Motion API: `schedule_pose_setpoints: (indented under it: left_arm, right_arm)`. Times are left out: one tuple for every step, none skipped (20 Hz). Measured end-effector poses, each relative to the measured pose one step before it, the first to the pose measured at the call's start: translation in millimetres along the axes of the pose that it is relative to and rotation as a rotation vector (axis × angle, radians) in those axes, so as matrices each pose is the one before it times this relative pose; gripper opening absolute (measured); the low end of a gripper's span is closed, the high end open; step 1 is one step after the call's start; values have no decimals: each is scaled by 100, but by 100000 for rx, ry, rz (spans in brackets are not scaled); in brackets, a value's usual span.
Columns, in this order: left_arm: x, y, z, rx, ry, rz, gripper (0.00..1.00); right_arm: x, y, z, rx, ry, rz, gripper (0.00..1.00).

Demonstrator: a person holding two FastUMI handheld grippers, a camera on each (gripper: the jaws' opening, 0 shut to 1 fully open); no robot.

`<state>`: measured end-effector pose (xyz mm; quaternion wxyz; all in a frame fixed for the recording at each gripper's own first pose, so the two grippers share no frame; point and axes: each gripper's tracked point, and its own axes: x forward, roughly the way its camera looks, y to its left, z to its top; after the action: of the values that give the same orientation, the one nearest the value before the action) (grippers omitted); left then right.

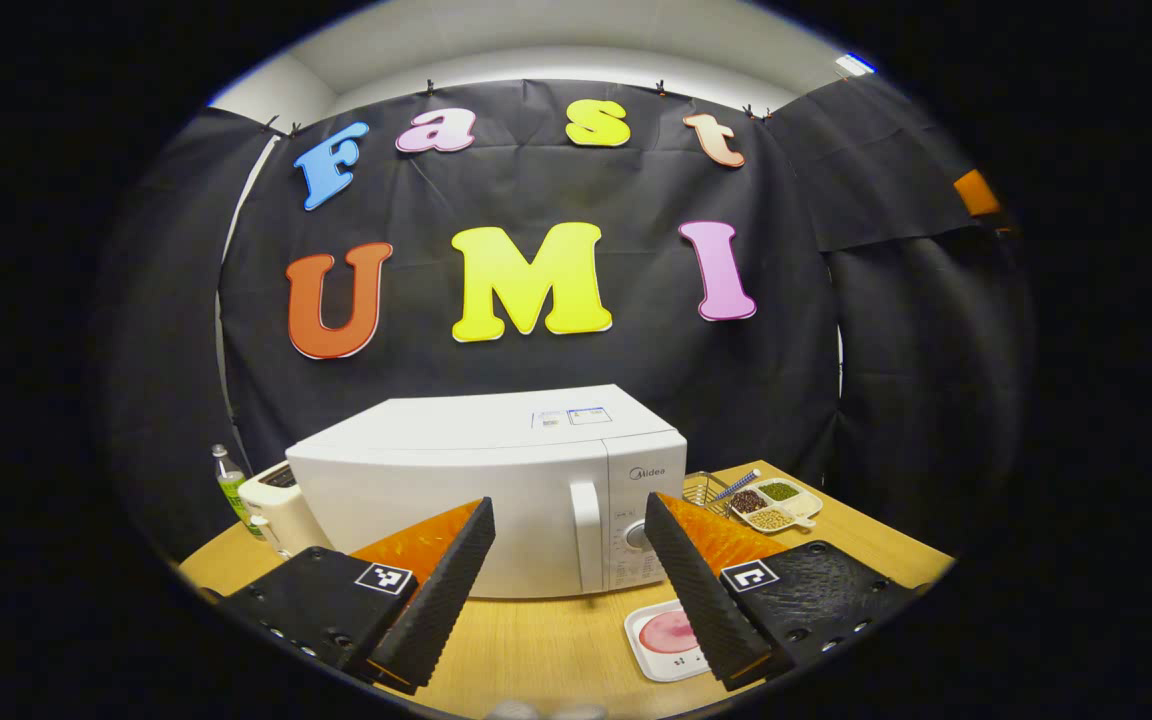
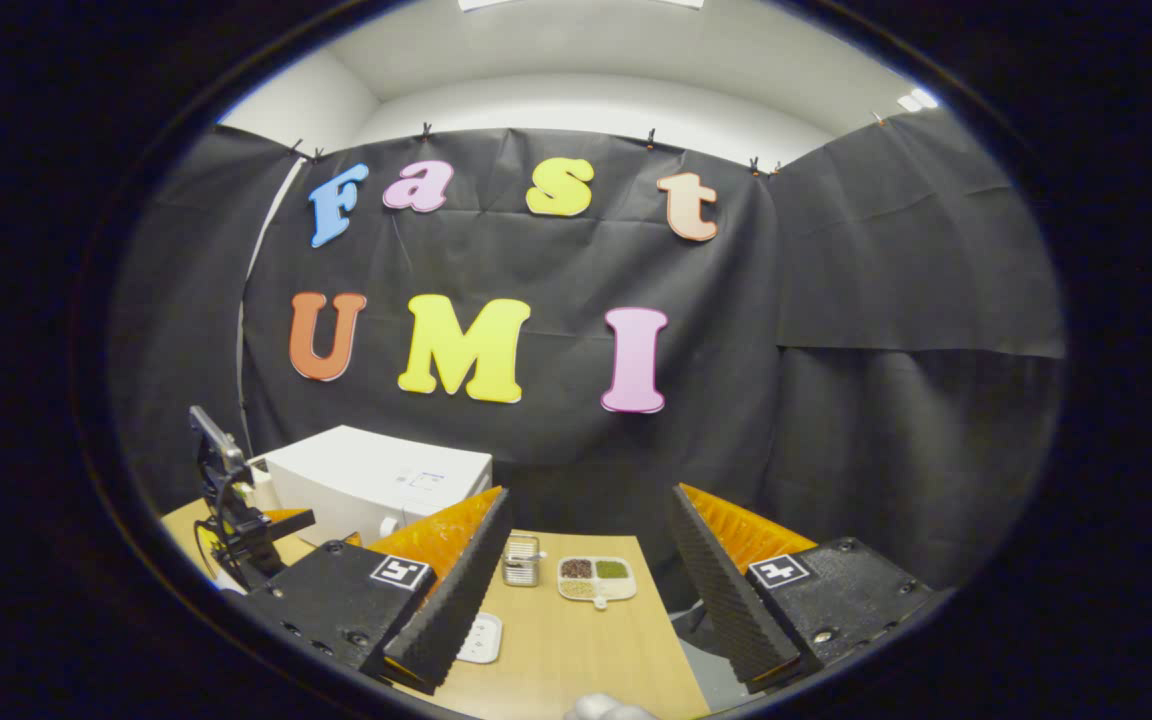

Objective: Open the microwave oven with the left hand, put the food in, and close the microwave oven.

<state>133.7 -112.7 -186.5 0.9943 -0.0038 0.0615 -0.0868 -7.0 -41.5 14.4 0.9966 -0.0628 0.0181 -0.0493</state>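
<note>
Hovering in front of the microwave oven [image 1: 496, 490], left gripper [image 1: 570, 570] spread wide, released, grasping nothing. Facing the closed door, with the vertical door handle [image 1: 587, 535] showing between the two fingers, apart from both. Microwave oven sitting toward the back edge of the desk [image 1: 546, 650], door shut. Food, apparently pink slices on a small white plate [image 1: 669, 640], lying near the front edge of the desk, just ahead of the oven's control panel and partly hidden behind the left gripper's right-side finger.

Right gripper [image 2: 586, 590] likewise hanging open and empty, well back from the desk, looking across its right end toward a divided dish of beans [image 2: 595, 577] and a small wire basket [image 2: 521, 560] beside it.

Judging by this: opening step just beginning, nothing yet touched. Next move calling for bringing the left gripper forward until the fingers straddle the handle, closing on it, then pulling along the door's arc, hinge presumably at the oven's left side. Worth keeping the swing clear of the plate in front.
</note>
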Motion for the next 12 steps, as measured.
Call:
schedule_pose_setpoints:
  left_arm:
    - [1450, -384, -786, -1025, 665, -100, 96]
    - [1459, -22, -691, -953, 792, 556, 96]
    - [1272, -55, -642, -369, 914, 800, 96]
    - [1158, -30, -437, 290, 144, 927, 96]
    - [1011, -99, -489, 343, 127, 365, 96]
    - [807, -159, -451, 232, 215, 26, 96]
    - [630, -76, -591, 0, 887, 222, 87]
    - [495, 47, -399, 26, 351, 653, 93]
    - [527, 21, -370, 46, 478, -123, 84]
    - [287, 73, -252, 373, 494, 328, 81]
    - [63, 212, -383, -18, 936, 1198, 74]
    - [25, 365, 137, 675, -1952, 2509, 72]
  right_arm:
    - [-38, -176, -241, -768, 908, -533, 92]
    - [-10, -271, -145, -411, 903, -1080, 100]
    - [23, -160, -69, 66, 476, -626, 92]
    - [83, -82, -148, 51, 834, -375, 100]
    - [114, -166, -301, -255, 1087, -864, 99]
    - [102, -175, -116, -41, 538, -635, 99]
    - [49, -170, -80, 176, 581, -697, 100]
    - [197, -122, -140, 133, 516, -614, 100]
    - [222, -118, -180, -70, 345, -470, 100]
    - [194, -189, -197, -330, 598, -483, 100]
    - [151, -195, -340, -184, 716, -596, 96]
    - [81, -124, -174, 292, 718, -394, 100]
